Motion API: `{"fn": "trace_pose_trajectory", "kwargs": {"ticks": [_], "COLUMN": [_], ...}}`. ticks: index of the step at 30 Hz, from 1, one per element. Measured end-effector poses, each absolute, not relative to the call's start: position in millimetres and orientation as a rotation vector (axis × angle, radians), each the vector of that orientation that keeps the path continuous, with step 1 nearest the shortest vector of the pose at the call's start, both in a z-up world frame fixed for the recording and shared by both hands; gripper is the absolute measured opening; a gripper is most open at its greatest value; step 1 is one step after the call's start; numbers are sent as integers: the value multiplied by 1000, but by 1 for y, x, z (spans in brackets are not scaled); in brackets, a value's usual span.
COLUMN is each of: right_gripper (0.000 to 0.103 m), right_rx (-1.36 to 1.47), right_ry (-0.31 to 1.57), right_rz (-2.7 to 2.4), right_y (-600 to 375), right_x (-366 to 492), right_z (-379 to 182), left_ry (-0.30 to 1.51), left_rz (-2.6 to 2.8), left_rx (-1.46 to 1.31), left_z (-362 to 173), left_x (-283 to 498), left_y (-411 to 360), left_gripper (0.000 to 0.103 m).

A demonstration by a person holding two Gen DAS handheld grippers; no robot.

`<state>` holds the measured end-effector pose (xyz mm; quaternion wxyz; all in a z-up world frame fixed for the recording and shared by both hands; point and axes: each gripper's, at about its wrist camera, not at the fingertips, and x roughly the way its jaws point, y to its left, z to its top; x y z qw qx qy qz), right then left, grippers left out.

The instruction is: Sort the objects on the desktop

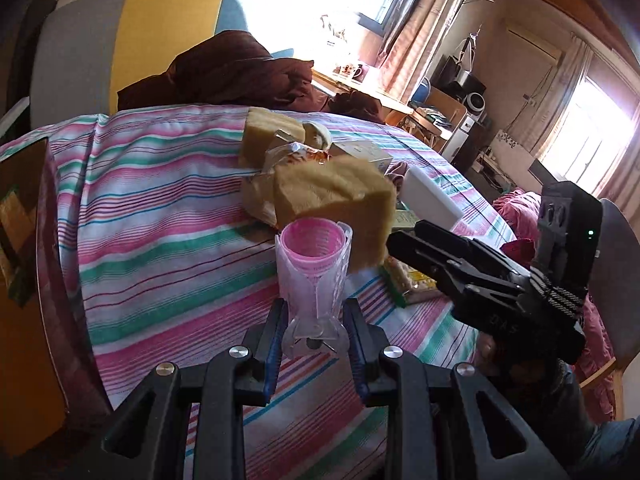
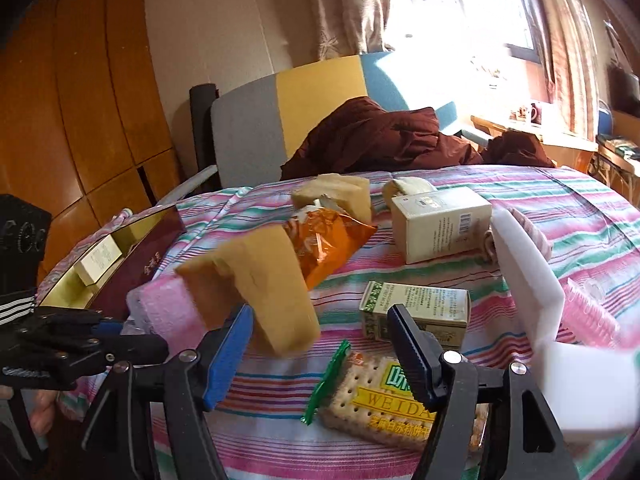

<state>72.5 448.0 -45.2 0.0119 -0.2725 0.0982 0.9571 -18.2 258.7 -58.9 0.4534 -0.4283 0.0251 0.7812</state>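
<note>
Table (image 2: 580, 200), striped cloth, items as they lie:

- Left gripper (image 1: 314, 316): jaws closed on the base of a clear plastic sleeve of pink cups (image 1: 314, 264), held upright above the cloth; in the right wrist view the same sleeve shows as a pink bundle at the left, behind the sponge
- Right gripper (image 2: 324, 344): jaws wide apart, clamping nothing; a yellow sponge block (image 2: 256, 280) sits blurred just at the left finger, and whether it touches, is falling or is resting on the cloth cannot be told
- Second sponge block (image 2: 340, 192): far side of the table, behind an orange snack bag (image 2: 328, 240)
- Cream carton (image 2: 440, 224): lying on its side, right of the snack bag
- Small green-printed box (image 2: 416, 308): lying flat, between the right gripper's fingers in view
- Cracker packet (image 2: 384, 396): nearest edge, under the right gripper
- White foam block (image 2: 528, 272): right side, with another pink cup bundle (image 2: 588, 312) just behind it
- Dark red box (image 2: 132, 256): open, at the left edge, holding a small pale box

Progress, as judged: most goods lie mixed in one loose cluster at mid-table, no clear grouping by kind; only the dark red box holds anything. The two sponges are apart, as are the two cup bundles. Sorting looks far from complete, with two items in hand or near it
</note>
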Motion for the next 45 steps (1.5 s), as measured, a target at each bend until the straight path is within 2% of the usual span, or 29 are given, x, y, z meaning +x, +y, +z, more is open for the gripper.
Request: {"fn": "trace_pose_trajectory", "kwargs": {"ticks": [4,8,12,19,20,22,25,27,31,32,36,41,45], "right_gripper": [85,86,86,86,84,67,60,58,56,55,54,51,51], "right_rx": [-937,-1047,-1100,-1191,-1196,-1205,-1219,-1211,-1187,-1179,-1134,-1060,-1003], "right_ry": [165,-51,-186,-301,-305,-315,-328,-308,-219,-189,-89,-30,93], "right_rz": [3087,3126,3133,3189,3193,3201,3213,3214,3203,3199,3176,3112,3071], "right_y": [429,412,405,394,392,390,386,386,390,391,394,394,412], "right_x": [66,51,32,3,3,3,3,7,15,17,24,33,41], "right_z": [-39,-40,-41,-42,-43,-43,-45,-46,-50,-50,-51,-46,-36], "left_ry": [55,68,54,68,71,71,92,113,155,161,157,126,78], "left_rz": [1939,1957,1961,1984,1987,1996,2004,2002,1994,1991,1998,2007,2017], "left_rx": [-1072,-1071,-1074,-1090,-1095,-1094,-1071,-1050,-1012,-1004,-999,-995,-1016], "left_z": [-68,-72,-74,-79,-80,-79,-75,-72,-67,-65,-66,-61,-56], "left_x": [-18,-16,-17,-21,-22,-22,-20,-18,-16,-15,-10,-9,-11], "left_y": [247,238,230,227,227,226,229,231,238,239,237,231,215], "left_gripper": [28,28,28,28,28,29,32,36,36,32,29,28,28]}}
